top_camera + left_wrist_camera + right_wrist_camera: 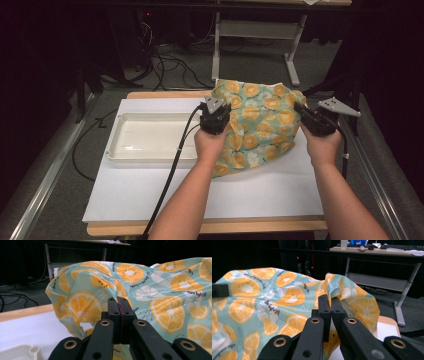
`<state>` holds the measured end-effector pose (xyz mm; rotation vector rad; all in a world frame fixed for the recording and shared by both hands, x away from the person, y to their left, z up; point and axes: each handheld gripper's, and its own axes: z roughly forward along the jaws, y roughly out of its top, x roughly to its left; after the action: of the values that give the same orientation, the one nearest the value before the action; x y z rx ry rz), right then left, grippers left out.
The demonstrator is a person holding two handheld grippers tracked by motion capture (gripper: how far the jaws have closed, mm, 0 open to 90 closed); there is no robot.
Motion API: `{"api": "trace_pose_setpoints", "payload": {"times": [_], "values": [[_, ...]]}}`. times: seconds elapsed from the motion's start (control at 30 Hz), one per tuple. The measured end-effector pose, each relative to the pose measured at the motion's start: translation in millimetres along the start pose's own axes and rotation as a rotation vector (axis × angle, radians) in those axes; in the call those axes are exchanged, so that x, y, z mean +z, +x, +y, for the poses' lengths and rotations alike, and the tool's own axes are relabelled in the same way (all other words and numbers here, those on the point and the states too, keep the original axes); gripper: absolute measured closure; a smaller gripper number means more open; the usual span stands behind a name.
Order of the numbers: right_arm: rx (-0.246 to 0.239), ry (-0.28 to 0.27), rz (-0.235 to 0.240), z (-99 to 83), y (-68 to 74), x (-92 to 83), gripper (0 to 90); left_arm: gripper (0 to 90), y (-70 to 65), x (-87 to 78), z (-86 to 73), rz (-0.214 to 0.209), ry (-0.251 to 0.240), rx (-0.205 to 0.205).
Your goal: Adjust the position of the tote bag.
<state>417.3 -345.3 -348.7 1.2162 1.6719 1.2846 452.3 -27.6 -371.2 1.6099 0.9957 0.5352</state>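
**Cloth lifted at two edges**

Forearms are entering from 6 o'clock; left gripper (215,119) and right gripper (314,121) are each pinching the orange-print cloth (257,120), holding it spread above the white mat (150,190), probably for folding. Tray (150,156) is lying at 9 o'clock.

Right tongs (330,300) pinch the citrus-print cloth (274,302).

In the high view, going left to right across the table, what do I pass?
White tray → left hand-held gripper → fruit-print cloth → right hand-held gripper.
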Motion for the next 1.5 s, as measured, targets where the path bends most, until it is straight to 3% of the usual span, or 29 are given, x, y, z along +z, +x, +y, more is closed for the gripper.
{"api": "trace_pose_setpoints", "payload": {"times": [0.13,0.37,0.43,0.47,0.5,0.63,0.67,0.73,0.8,0.83,0.87,0.93,1.0,1.07,1.2,1.23,1.37,1.43,1.47,1.5], "values": [[-0.05,-0.013,0.002,-15.5,14.4,-21.7,90.0,90.0,-7.2,-25.5,-14.4,-0.024,-0.016,0.004],[-0.058,-0.02,0.017,-31.4,26.6,-41.2,90.0,90.0,-17.0,-54.4,-37.6,-0.068,-0.019,0.023],[-0.06,-0.008,0.022,-41.2,29.5,-46.4,90.0,90.0,-23.2,-61.0,-49.4,-0.082,-0.003,0.048],[-0.063,-0.005,0.022,-44.2,30.0,-47.7,90.0,90.0,-29.8,-65.5,-60.5,-0.092,0.012,0.084],[-0.063,-0.005,0.022,-44.2,30.0,-47.7,90.0,90.0,-29.8,-65.5,-60.5,-0.092,0.012,0.084],[-0.071,0.037,0.017,-70.1,31.2,-56.6,90.0,90.0,-45.9,-67.2,-91.1,-0.121,0.097,0.198],[-0.073,0.046,0.016,-74.3,31.3,-58.0,90.0,90.0,-48.4,-66.4,-97.0,-0.13,0.119,0.21],[-0.071,0.056,0.016,-80.5,31.4,-59.4,90.0,90.0,-51.1,-65.0,-103.8,-0.139,0.145,0.219],[-0.072,0.122,0.009,-95.2,30.6,-60.8,90.0,90.0,-53.5,-62.4,-112.5,-0.143,0.183,0.218],[-0.073,0.141,0.01,-96.8,30.1,-60.3,90.0,90.0,-54.3,-58.6,-117.3,-0.146,0.224,0.208],[-0.075,0.161,0.01,-97.8,29.5,-59.5,90.0,89.9,-54.3,-58.6,-117.3,-0.146,0.224,0.208],[-0.079,0.205,-0.003,-103.1,28.9,-57.1,89.9,88.9,-54.0,-52.1,-122.4,-0.144,0.274,0.186],[-0.077,0.225,-0.009,-107.0,28.0,-55.3,90.0,88.1,-53.9,-50.2,-124.5,-0.143,0.286,0.185],[-0.064,0.286,-0.016,-117.7,24.6,-48.7,89.8,83.2,-54.0,-50.3,-128.5,-0.15,0.3,0.193],[-0.076,0.335,-0.026,-123.2,22.9,-42.3,89.5,70.9,-52.6,-60.8,-126.2,-0.171,0.266,0.191],[-0.104,0.365,-0.039,-126.0,22.3,-38.4,89.4,61.9,-50.4,-69.7,-120.0,-0.159,0.231,0.189],[-0.113,0.389,-0.047,-129.1,22.2,-33.9,89.4,50.4,-40.4,-89.4,-94.0,-0.121,0.102,0.157],[-0.121,0.393,-0.049,-129.2,22.9,-33.5,89.4,45.4,-34.5,-91.5,-79.0,-0.096,0.054,0.131],[-0.122,0.394,-0.05,-129.4,23.8,-33.3,89.5,41.6,-34.5,-91.5,-79.0,-0.096,0.054,0.131],[-0.126,0.395,-0.054,-129.4,24.4,-33.4,89.4,40.3,-31.0,-90.1,-69.8,-0.09,0.025,0.105]]}}
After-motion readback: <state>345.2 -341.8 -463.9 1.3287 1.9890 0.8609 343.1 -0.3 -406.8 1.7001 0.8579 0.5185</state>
